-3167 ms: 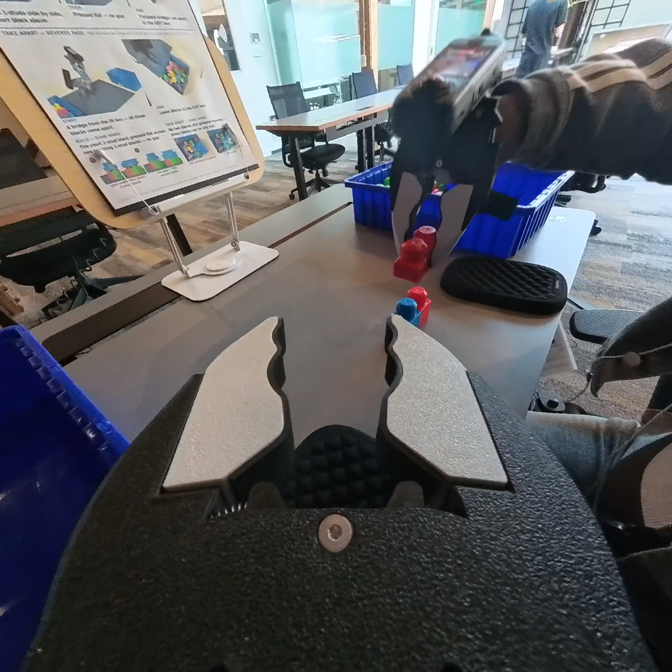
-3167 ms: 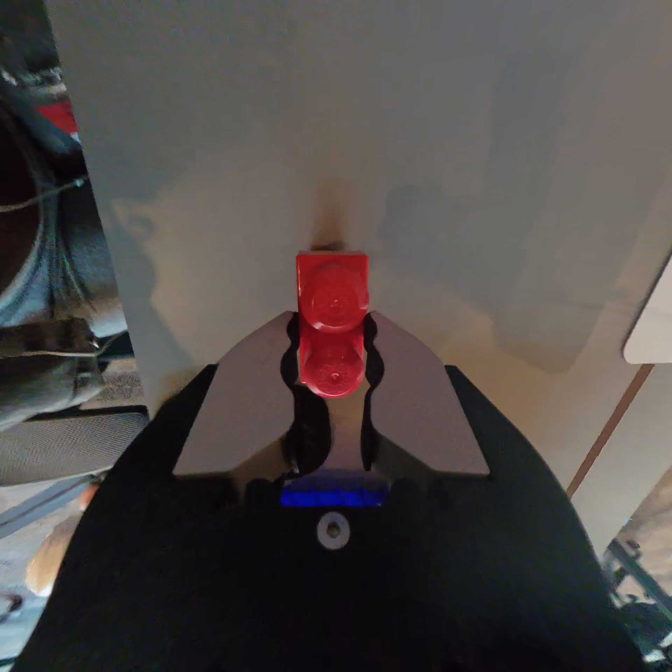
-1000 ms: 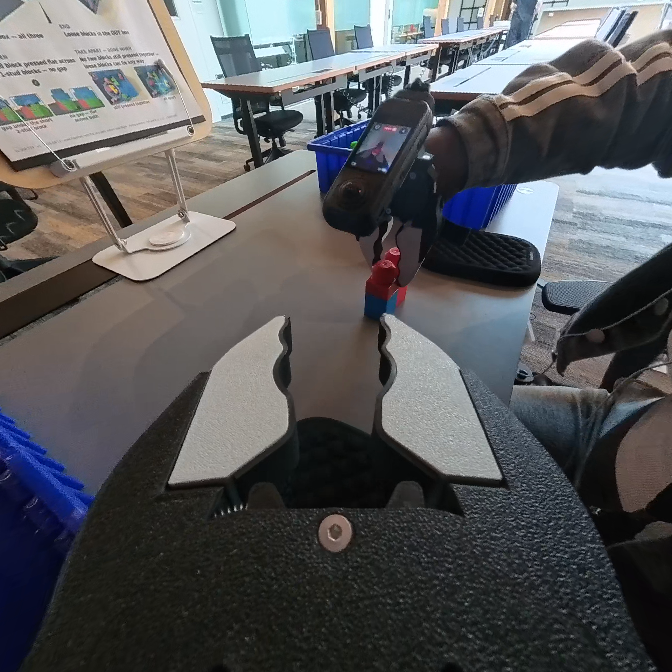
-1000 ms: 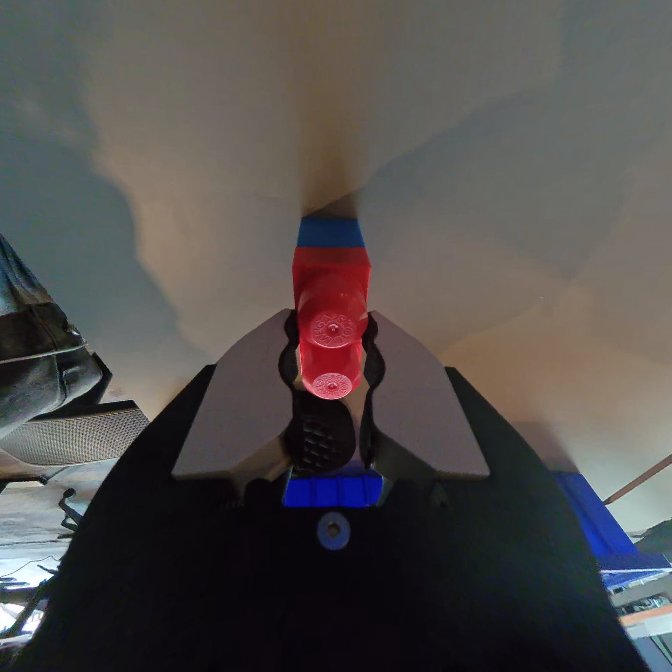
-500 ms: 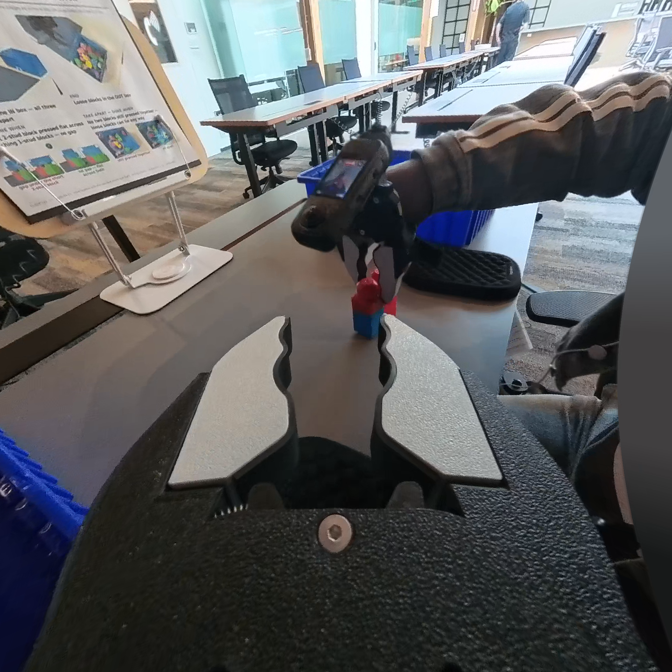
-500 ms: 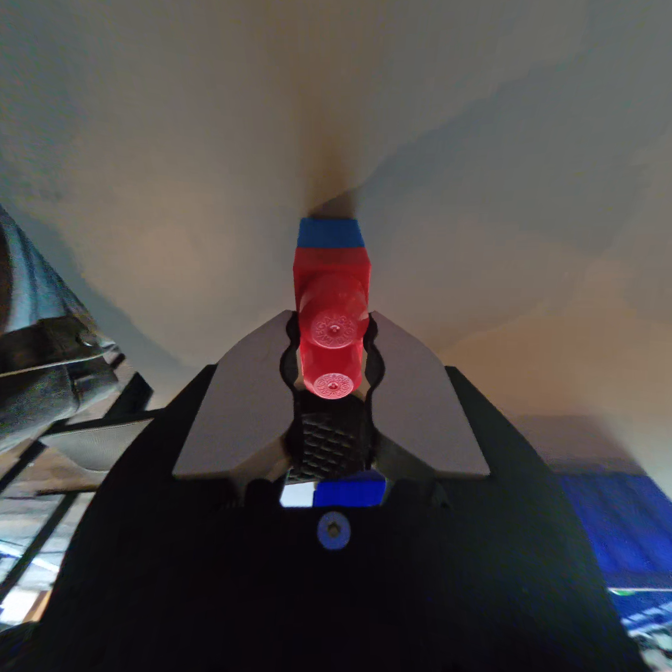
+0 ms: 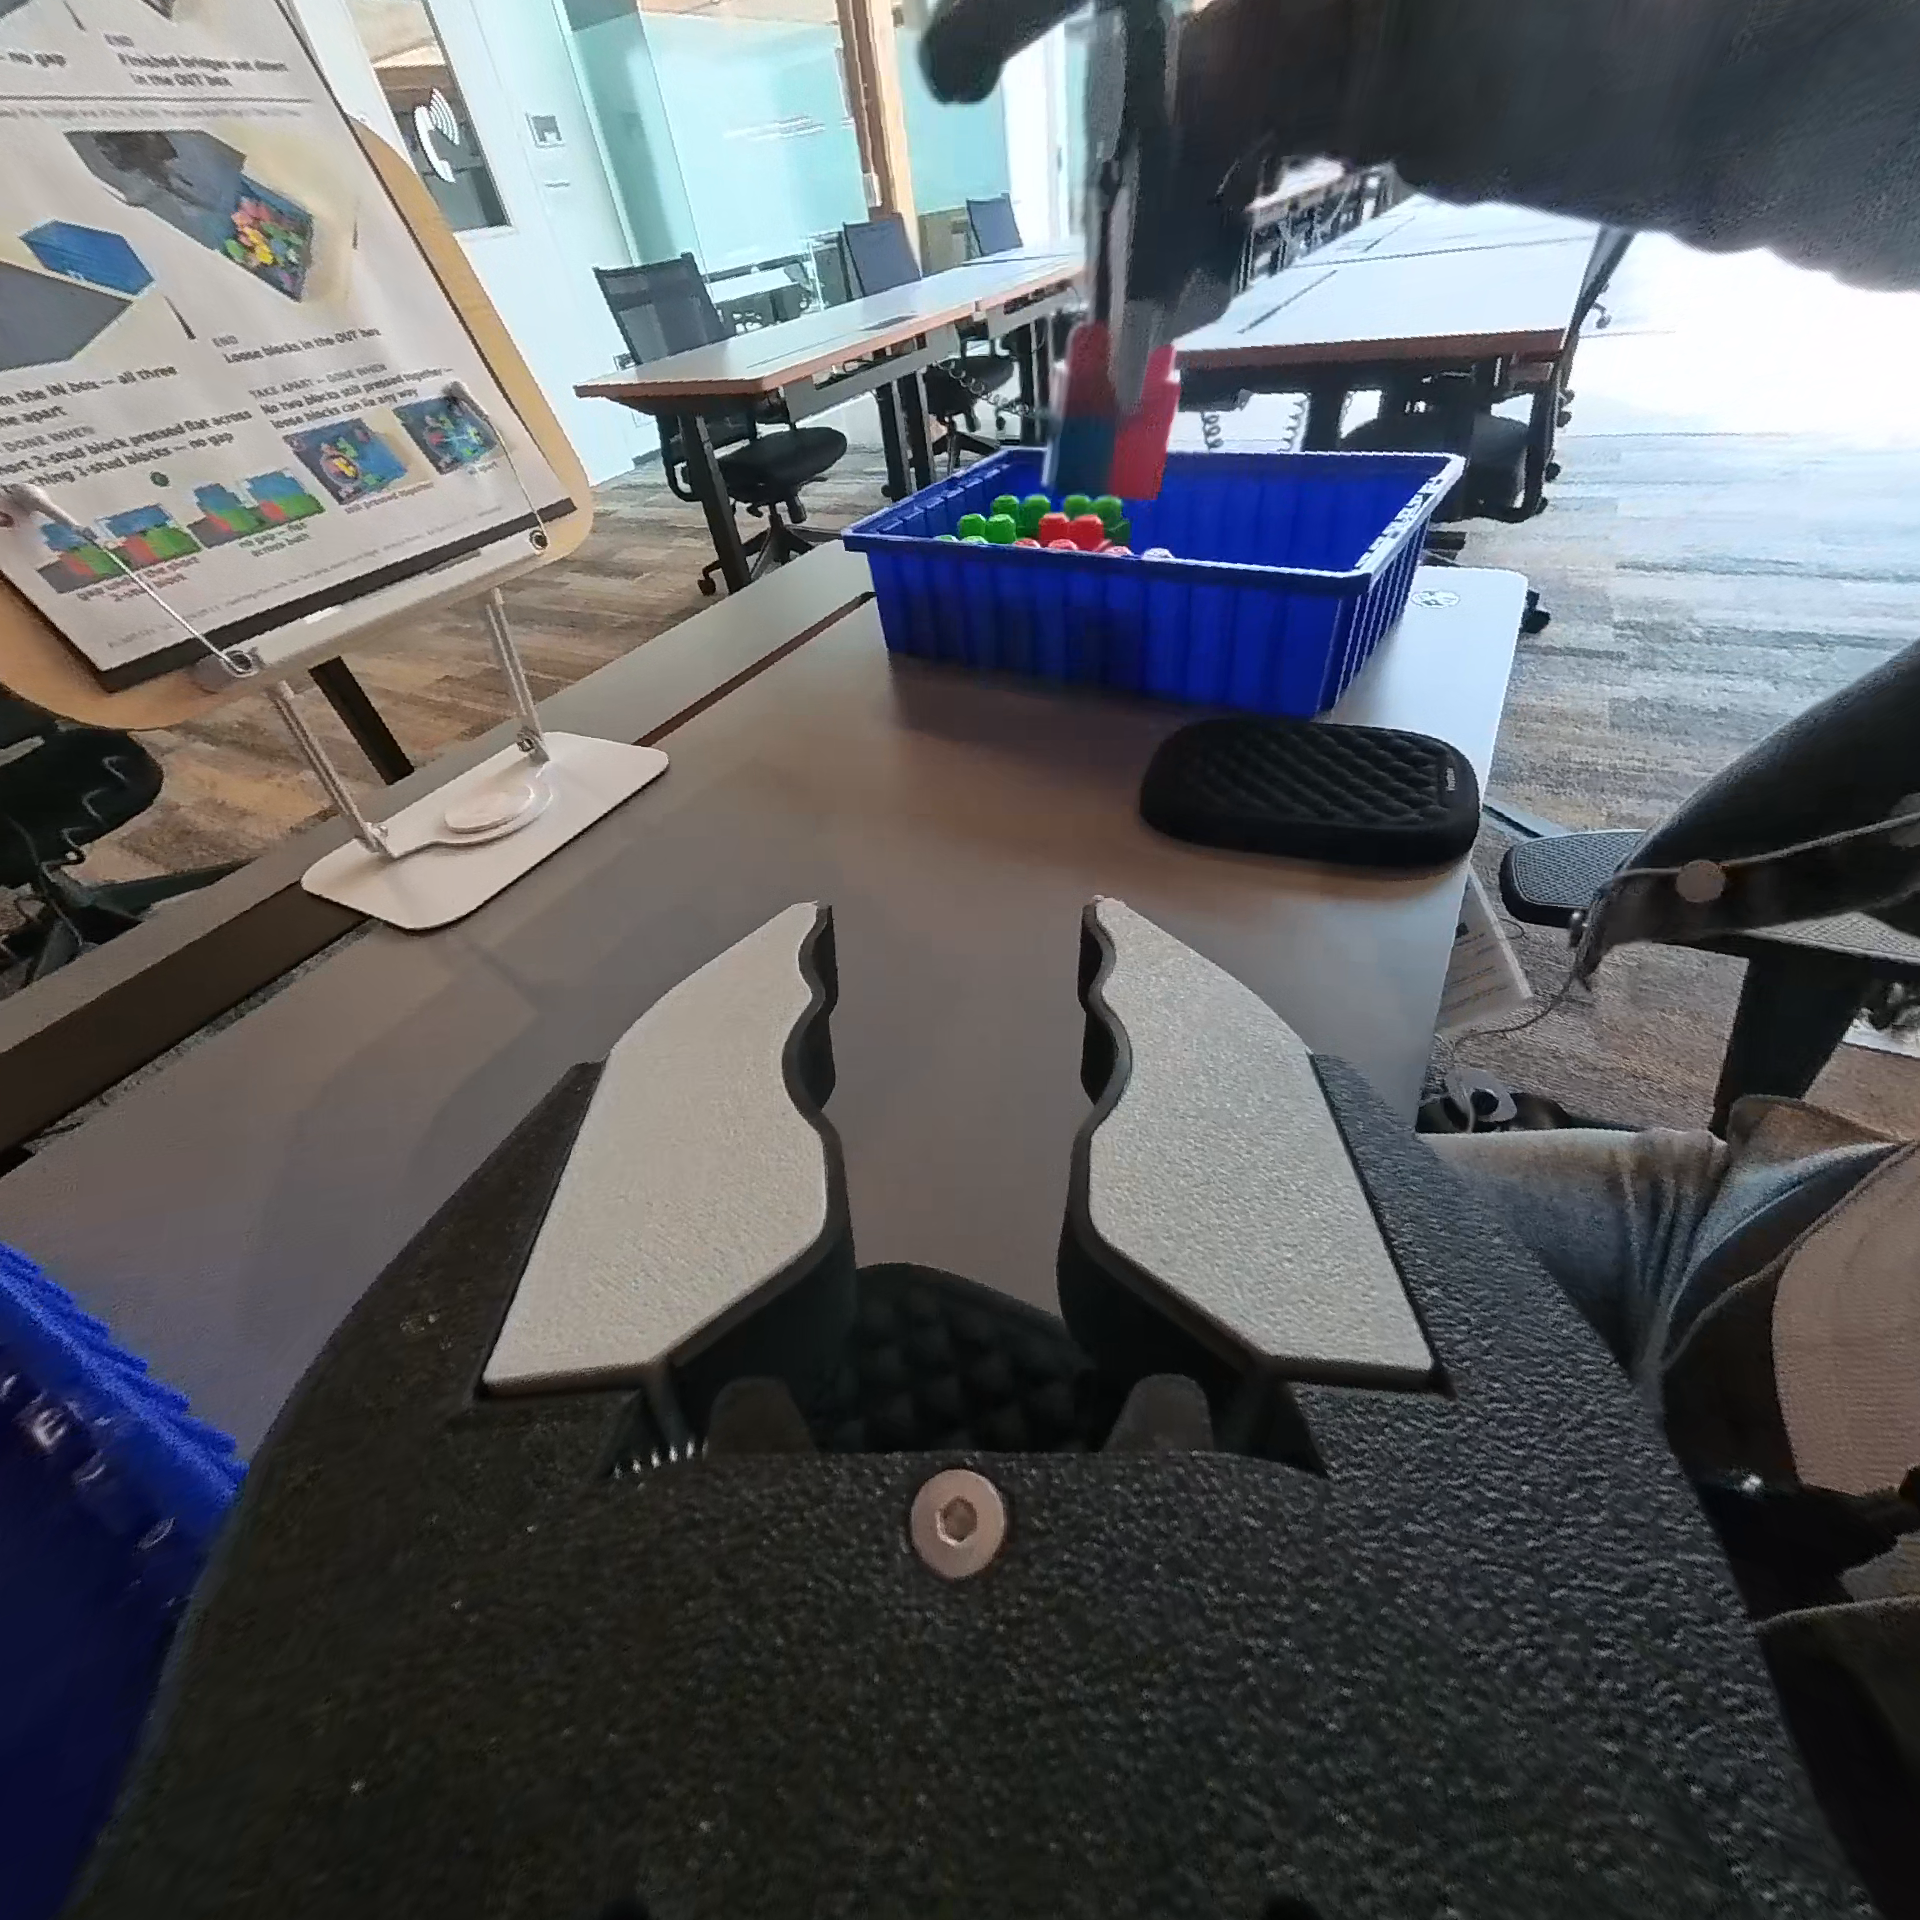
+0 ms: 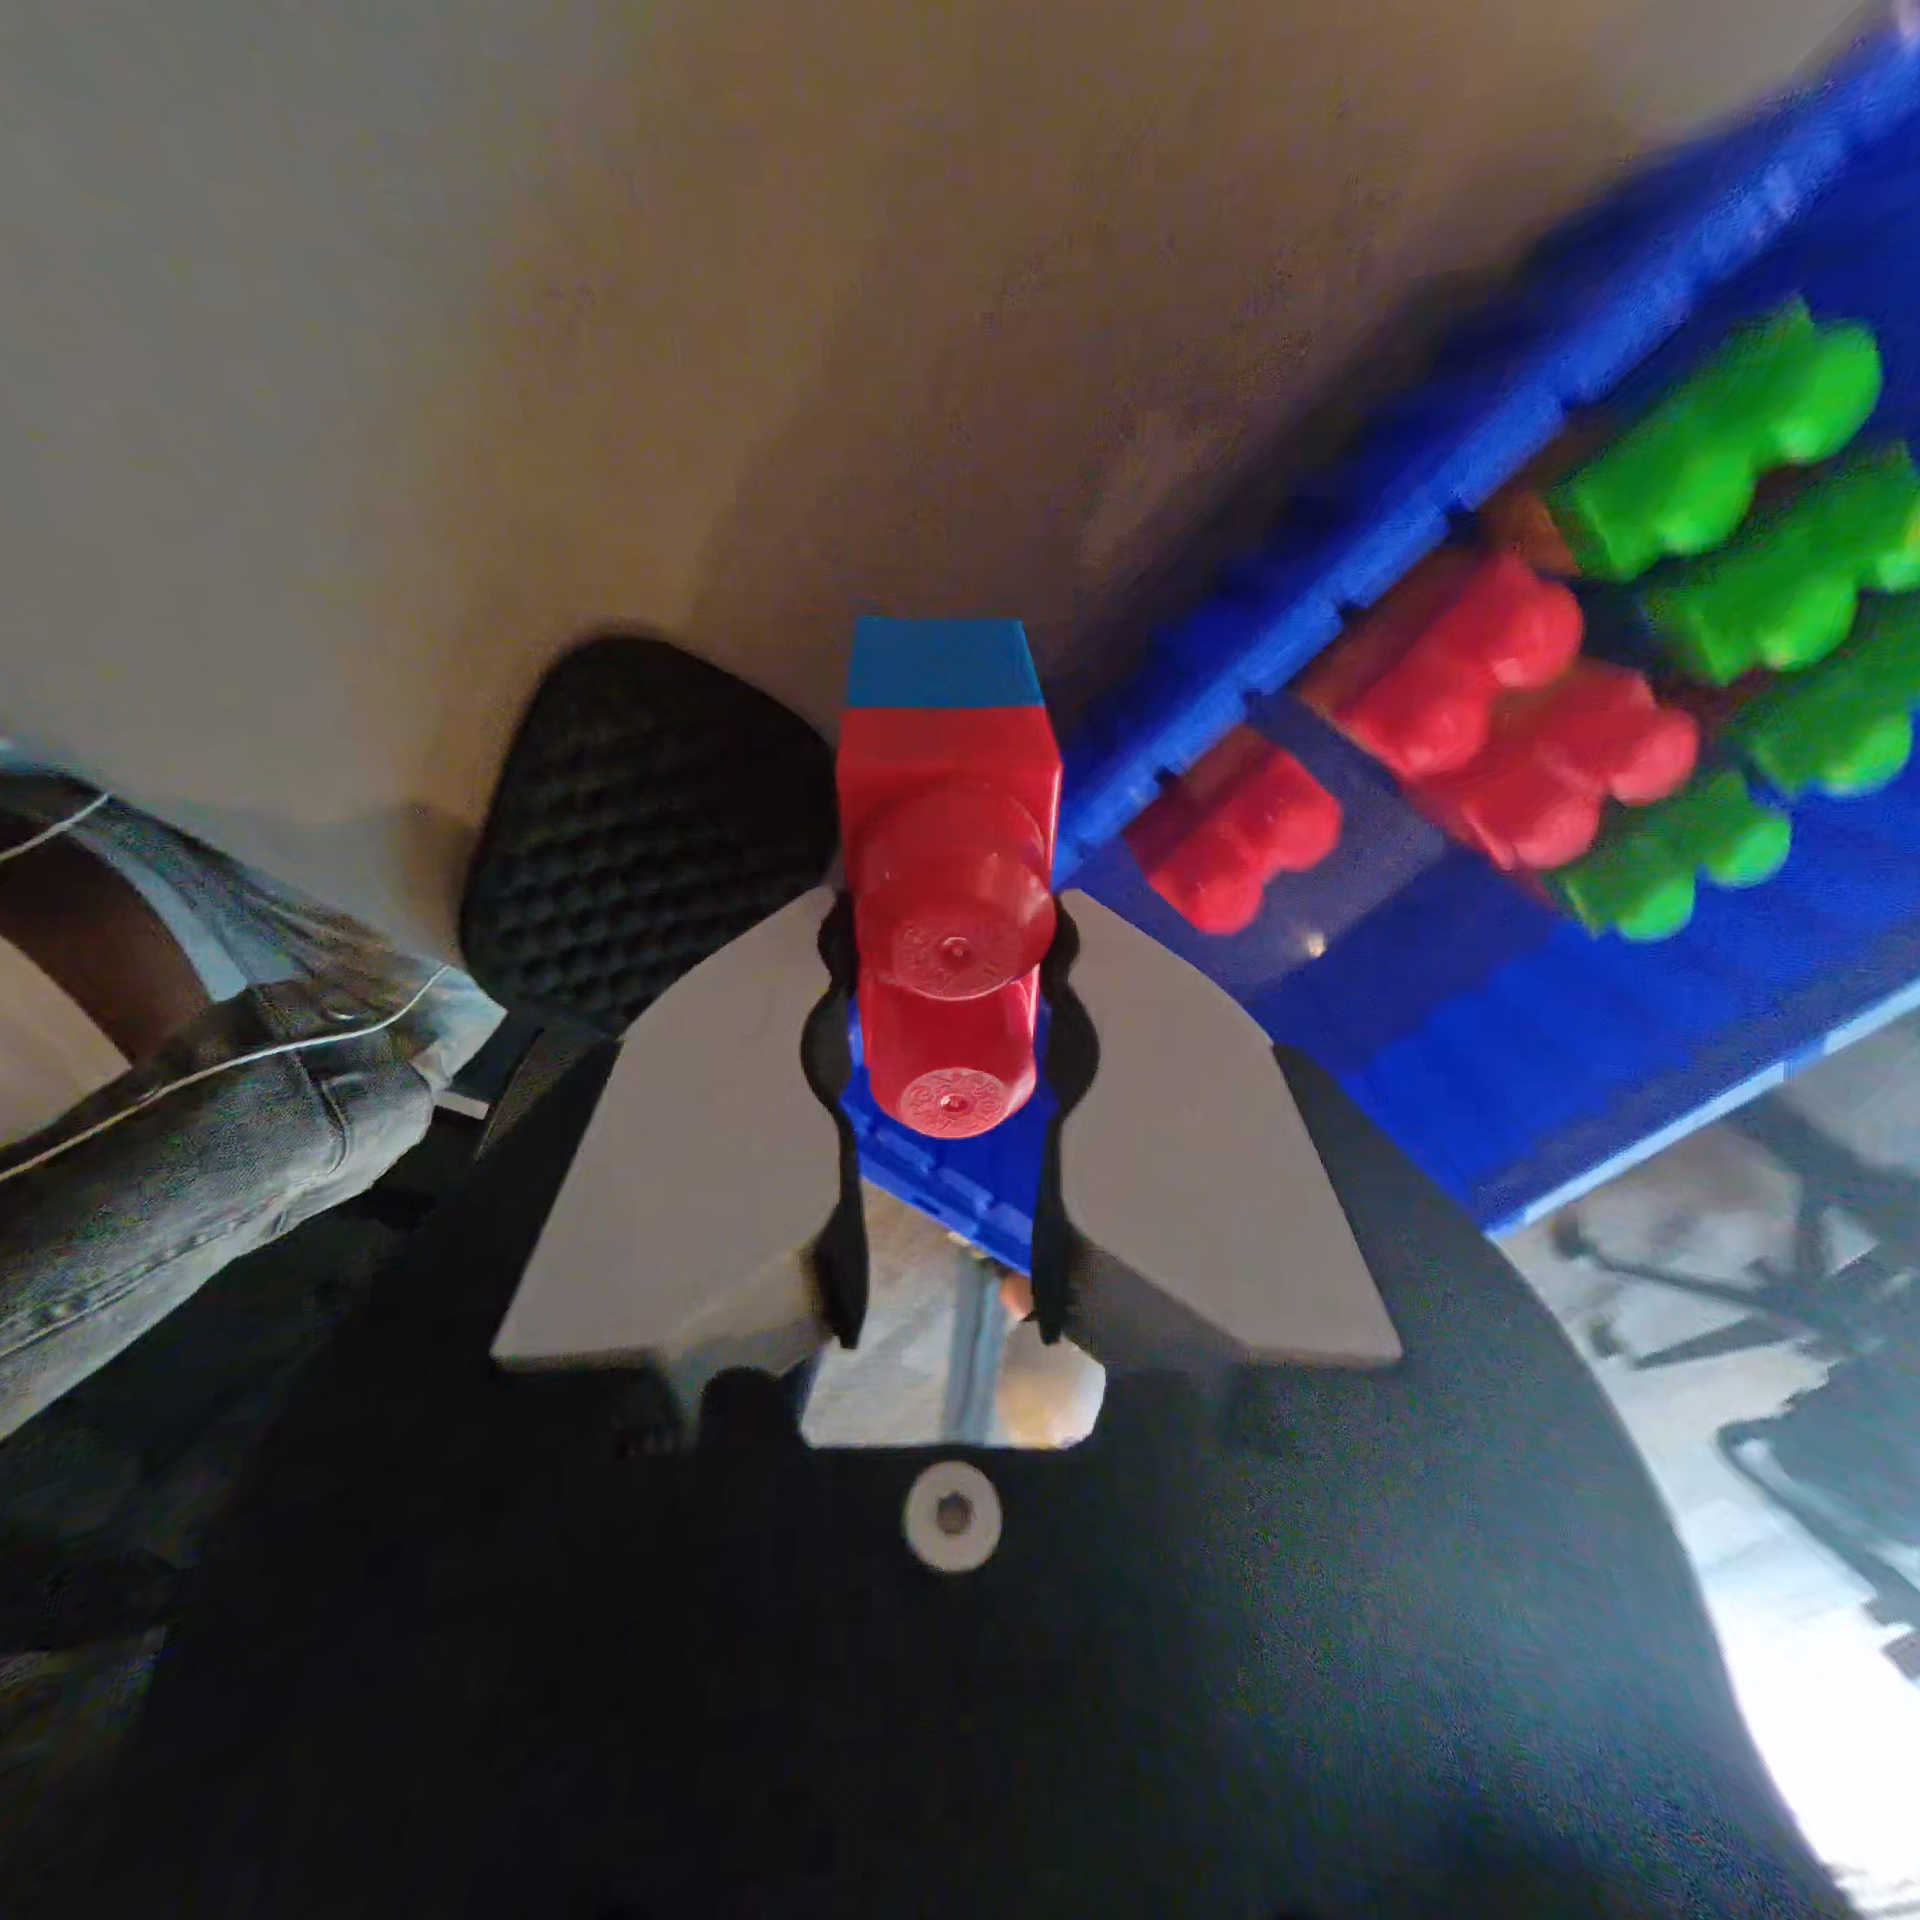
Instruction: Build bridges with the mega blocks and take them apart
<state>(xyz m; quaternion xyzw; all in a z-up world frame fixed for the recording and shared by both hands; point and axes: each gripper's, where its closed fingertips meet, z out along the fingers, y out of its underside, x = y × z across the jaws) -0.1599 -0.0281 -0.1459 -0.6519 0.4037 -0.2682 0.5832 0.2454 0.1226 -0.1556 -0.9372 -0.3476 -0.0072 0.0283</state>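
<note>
The right gripper (image 8: 951, 1013) hangs in the air above the near edge of the blue bin (image 7: 1143, 613), its fingers (image 8: 707, 1122) pinching a small bridge of blocks (image 8: 945, 904). From its own camera I see the two-stud red block (image 8: 951, 831) on top, gripped at its sides, with a blue block (image 8: 940, 665) joined beneath it. In the left wrist view the same bridge (image 7: 1112, 416) is blurred, but a second red piece shows beside the blue one underneath; it is lifted clear of the tabletop (image 7: 935, 831) and sits over the bin's rim.

Inside the bin lie loose red blocks (image 8: 1496, 707) and green blocks (image 8: 1745, 520), bunched together toward one side.

The left gripper (image 7: 956, 997) is held low over the tabletop, well apart from the bin, with its fingers (image 7: 717, 1143) spread and nothing between them. A black textured pad (image 7: 1309, 790) lies on the tabletop just beside the bin, toward the person's side. On the far left a white stand (image 7: 488, 831) props up a board with an instruction sheet (image 7: 208, 343). Another blue bin (image 7: 73, 1475) shows at the lower left corner, close to the left gripper. The person's denim-clad leg (image 8: 208, 1122) is visible past the tabletop's edge.
</note>
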